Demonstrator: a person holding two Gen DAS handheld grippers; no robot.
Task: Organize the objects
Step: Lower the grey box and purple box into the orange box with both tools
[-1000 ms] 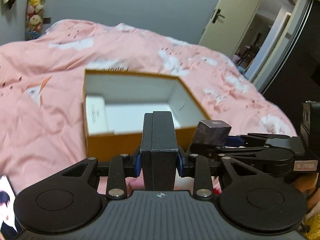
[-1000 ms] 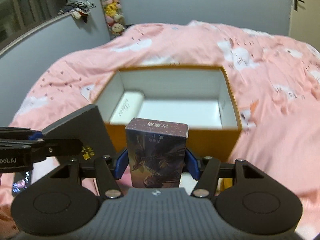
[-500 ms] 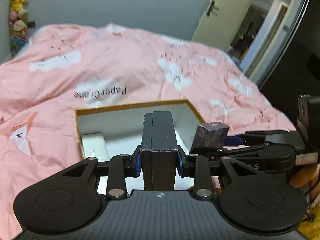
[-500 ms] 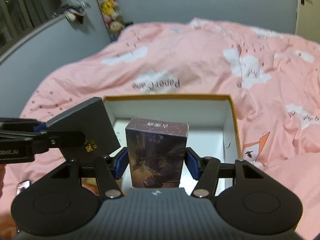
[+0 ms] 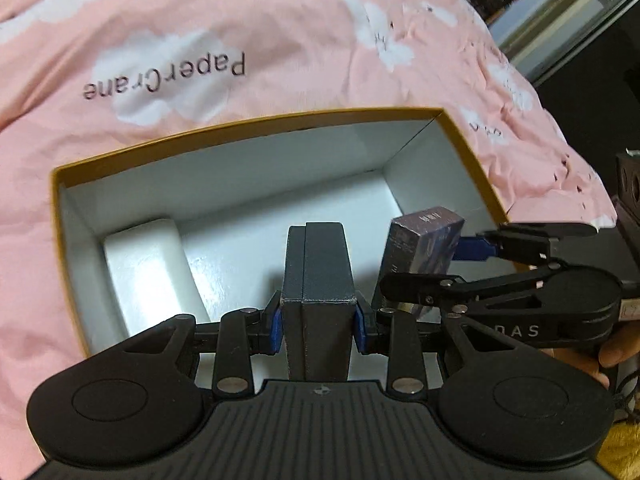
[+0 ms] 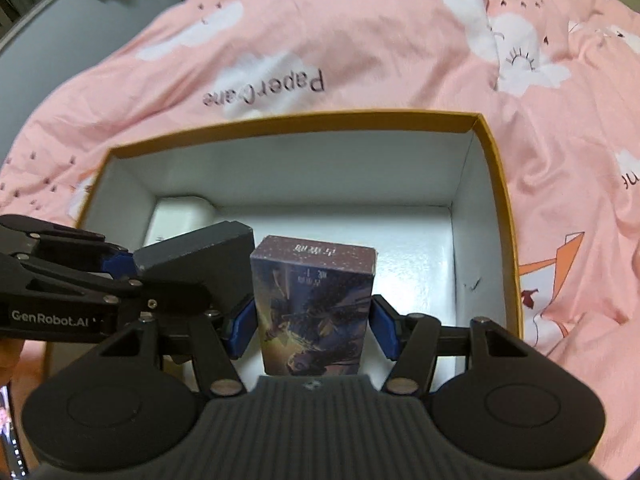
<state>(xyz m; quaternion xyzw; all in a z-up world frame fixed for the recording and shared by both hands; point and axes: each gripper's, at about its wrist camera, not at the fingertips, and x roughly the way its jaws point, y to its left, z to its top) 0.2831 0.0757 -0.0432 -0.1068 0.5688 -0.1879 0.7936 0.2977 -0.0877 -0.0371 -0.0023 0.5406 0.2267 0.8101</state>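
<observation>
Left gripper clamped on dark grey box, held above open orange carton beside white pack inside; right gripper clamped on purple card box, over the carton's white floor
</observation>
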